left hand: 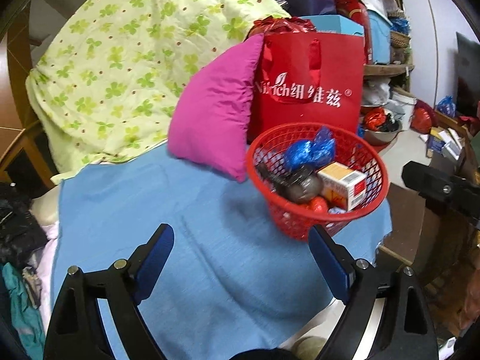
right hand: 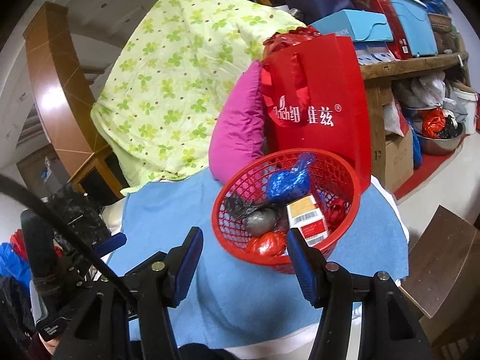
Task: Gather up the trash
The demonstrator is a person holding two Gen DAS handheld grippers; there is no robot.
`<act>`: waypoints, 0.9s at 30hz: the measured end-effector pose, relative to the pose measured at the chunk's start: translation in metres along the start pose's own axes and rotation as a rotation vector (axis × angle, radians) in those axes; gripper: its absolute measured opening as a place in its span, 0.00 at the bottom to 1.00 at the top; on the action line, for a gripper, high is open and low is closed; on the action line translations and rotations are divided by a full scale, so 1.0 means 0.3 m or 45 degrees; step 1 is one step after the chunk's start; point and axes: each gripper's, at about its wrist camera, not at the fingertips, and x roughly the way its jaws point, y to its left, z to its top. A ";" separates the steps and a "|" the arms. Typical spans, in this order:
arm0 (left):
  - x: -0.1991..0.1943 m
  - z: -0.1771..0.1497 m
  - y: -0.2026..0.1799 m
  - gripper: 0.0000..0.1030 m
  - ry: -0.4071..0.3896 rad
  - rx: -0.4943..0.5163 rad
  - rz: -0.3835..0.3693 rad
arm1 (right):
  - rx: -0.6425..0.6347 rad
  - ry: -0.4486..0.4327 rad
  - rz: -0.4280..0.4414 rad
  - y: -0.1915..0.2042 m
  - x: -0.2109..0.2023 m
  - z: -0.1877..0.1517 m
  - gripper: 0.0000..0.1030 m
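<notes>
A red mesh basket (left hand: pixel 250 156) (right hand: pixel 213 216) stands on a blue cloth (left hand: pixel 180 210) (right hand: pixel 168 210). Inside it lie a crumpled blue bag (left hand: pixel 312 150) (right hand: pixel 288 180), a small carton (left hand: pixel 345 183) (right hand: pixel 309 219), a grey ball (left hand: pixel 303 189) (right hand: pixel 261 222) and a red plastic wad (left hand: pixel 318 205) (right hand: pixel 267 244). My left gripper (left hand: pixel 240 237) hangs open over the bare cloth, left of the basket's near side, with nothing between its fingers. My right gripper (right hand: pixel 243 237) is open too; its right fingertip (right hand: pixel 295 240) sits in front of the basket's near rim, and only cloth and basket edge show between the pads.
A pink cushion (left hand: pixel 216 114) and a red shopping bag (left hand: pixel 309 90) stand right behind the basket. A green clover quilt (left hand: pixel 120 60) is heaped at the back left. Cluttered shelves (right hand: pixel 414 63) and a steel bowl (right hand: pixel 441 144) are to the right, and a brown stool (right hand: pixel 444 255) stands beside the cloth.
</notes>
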 end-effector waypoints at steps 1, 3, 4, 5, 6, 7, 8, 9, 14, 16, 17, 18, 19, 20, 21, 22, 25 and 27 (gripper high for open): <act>-0.010 -0.009 0.005 0.89 0.004 0.003 0.019 | -0.010 0.003 0.002 0.010 -0.005 -0.007 0.61; -0.033 -0.023 0.017 0.89 0.006 0.000 0.043 | -0.029 0.007 0.004 0.033 -0.015 -0.021 0.62; -0.042 -0.028 0.023 0.89 0.006 -0.005 0.047 | -0.041 0.008 0.005 0.048 -0.020 -0.030 0.62; -0.053 -0.034 0.030 0.89 0.005 -0.011 0.049 | -0.052 0.008 0.004 0.062 -0.025 -0.038 0.62; -0.069 -0.042 0.041 0.89 0.002 -0.020 0.057 | -0.068 0.009 0.001 0.072 -0.030 -0.043 0.62; -0.082 -0.047 0.046 0.89 -0.003 -0.023 0.067 | -0.081 0.009 -0.003 0.082 -0.034 -0.050 0.62; -0.094 -0.051 0.051 0.89 -0.011 -0.024 0.080 | -0.091 0.010 -0.006 0.090 -0.039 -0.056 0.65; -0.115 -0.059 0.060 0.89 -0.024 -0.025 0.100 | -0.102 0.008 -0.009 0.101 -0.047 -0.064 0.66; -0.191 -0.079 0.090 0.89 -0.066 -0.043 0.156 | -0.133 0.005 0.000 0.139 -0.080 -0.082 0.67; -0.225 -0.086 0.104 0.89 -0.082 -0.053 0.176 | -0.159 -0.003 0.003 0.163 -0.103 -0.090 0.67; -0.238 -0.088 0.109 0.89 -0.089 -0.057 0.182 | -0.172 -0.009 0.003 0.174 -0.112 -0.094 0.67; -0.258 -0.091 0.116 0.90 -0.098 -0.065 0.192 | -0.184 -0.013 0.005 0.185 -0.121 -0.095 0.67; -0.269 -0.091 0.120 0.90 -0.103 -0.069 0.197 | -0.197 -0.018 0.010 0.199 -0.135 -0.099 0.67; -0.282 -0.091 0.123 0.90 -0.108 -0.073 0.203 | -0.205 -0.024 0.014 0.209 -0.147 -0.104 0.67; -0.298 -0.093 0.128 0.90 -0.116 -0.079 0.209 | -0.213 -0.030 0.018 0.220 -0.158 -0.107 0.67; -0.315 -0.095 0.131 0.90 -0.125 -0.086 0.216 | -0.222 -0.040 0.019 0.231 -0.171 -0.110 0.67; -0.355 -0.102 0.137 0.91 -0.144 -0.096 0.241 | -0.234 -0.065 -0.003 0.257 -0.200 -0.124 0.67; -0.373 -0.105 0.140 0.92 -0.151 -0.102 0.254 | -0.224 -0.063 -0.012 0.264 -0.209 -0.132 0.67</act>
